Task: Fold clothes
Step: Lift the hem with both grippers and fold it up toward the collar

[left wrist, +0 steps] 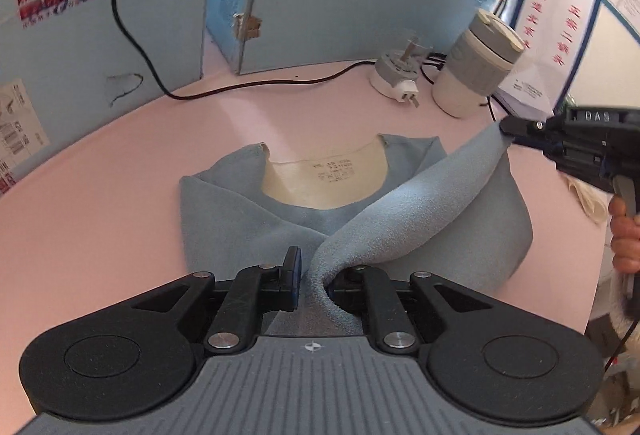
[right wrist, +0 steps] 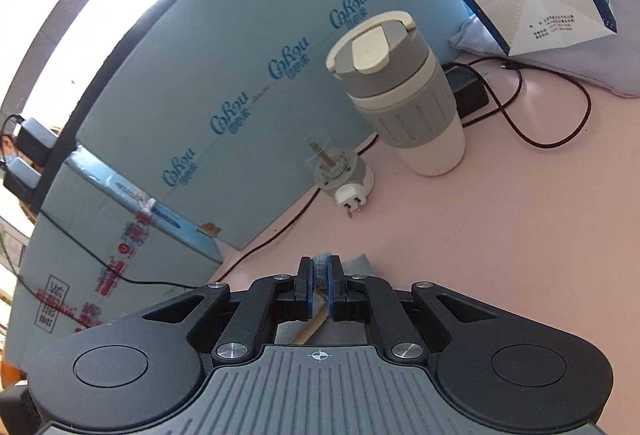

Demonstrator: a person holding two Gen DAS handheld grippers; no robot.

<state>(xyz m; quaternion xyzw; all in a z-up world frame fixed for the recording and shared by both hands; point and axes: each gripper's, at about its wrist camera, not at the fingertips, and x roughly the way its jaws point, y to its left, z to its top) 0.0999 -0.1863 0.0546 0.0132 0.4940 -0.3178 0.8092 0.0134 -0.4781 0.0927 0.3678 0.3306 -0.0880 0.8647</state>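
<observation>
We pinch the blue garment [left wrist: 248,207] in both closed jaws mid-fold, next laying this flap flat across the table [left wrist: 100,203].

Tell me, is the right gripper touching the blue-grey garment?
Touching. In the right wrist view, the right gripper has its fingers shut on a fold of the blue-grey garment.

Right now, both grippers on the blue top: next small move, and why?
Probably carry the lifted edge across the blue top and lay it flat. The right gripper and left gripper each pinch that edge, raised above the pink table, fold unfinished.
</observation>
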